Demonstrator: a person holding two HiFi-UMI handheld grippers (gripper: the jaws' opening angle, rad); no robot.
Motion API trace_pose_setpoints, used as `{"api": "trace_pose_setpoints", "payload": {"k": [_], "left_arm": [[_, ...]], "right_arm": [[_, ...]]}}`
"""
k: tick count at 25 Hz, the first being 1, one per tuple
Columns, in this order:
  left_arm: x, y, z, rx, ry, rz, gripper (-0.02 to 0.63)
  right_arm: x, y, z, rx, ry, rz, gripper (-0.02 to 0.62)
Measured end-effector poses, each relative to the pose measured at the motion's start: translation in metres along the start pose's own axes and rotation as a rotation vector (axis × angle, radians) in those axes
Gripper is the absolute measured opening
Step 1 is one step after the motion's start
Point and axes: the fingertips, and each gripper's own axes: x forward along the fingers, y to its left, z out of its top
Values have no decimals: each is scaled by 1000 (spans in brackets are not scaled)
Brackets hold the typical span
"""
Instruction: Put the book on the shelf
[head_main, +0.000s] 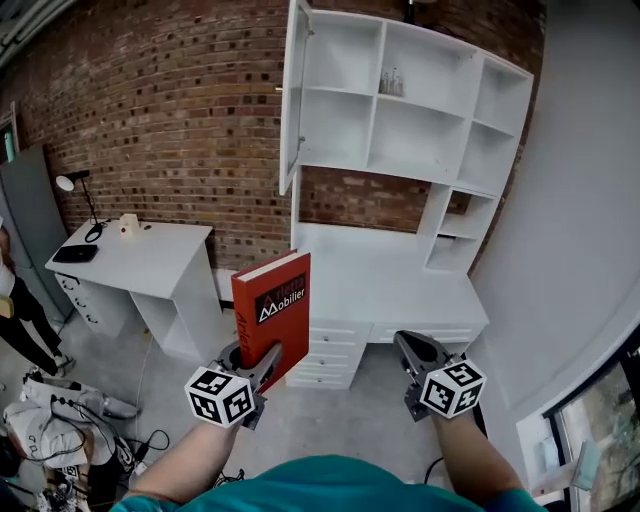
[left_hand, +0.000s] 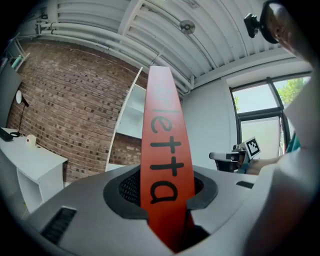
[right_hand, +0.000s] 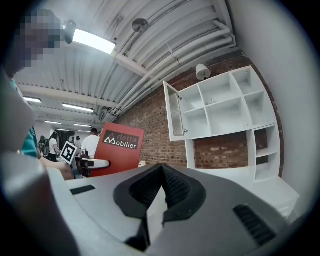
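A red book (head_main: 272, 310) stands upright in my left gripper (head_main: 262, 365), which is shut on its lower edge. In the left gripper view the book's spine (left_hand: 162, 150) rises between the jaws of the left gripper (left_hand: 162, 186). My right gripper (head_main: 410, 345) hangs to the right, shut with nothing in it; its pads (right_hand: 172, 187) meet at the tip. The right gripper view shows the book's cover (right_hand: 116, 150) off to the left. The white shelf unit (head_main: 400, 100) hangs on the brick wall ahead, its cubbies nearly bare, also visible as the shelf (right_hand: 220, 107) in the right gripper view.
The shelf's left cabinet door (head_main: 292, 95) stands open. Below it is a white desk with drawers (head_main: 400, 290). A second white desk (head_main: 140, 260) with a lamp (head_main: 70, 183) stands left. Bags and cables (head_main: 50, 410) lie on the floor by a person (head_main: 15, 310).
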Motion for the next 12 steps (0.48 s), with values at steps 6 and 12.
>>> {"api": "trace_pose_setpoints", "payload": {"k": [6,12], "left_arm": [[42,67,26,4,19,-44,166],[81,104,34,9,31,-76,166]], "right_arm": [[84,-13,15,8,-4,-16,21],[129,-37,10,31,5,-42,21]]}}
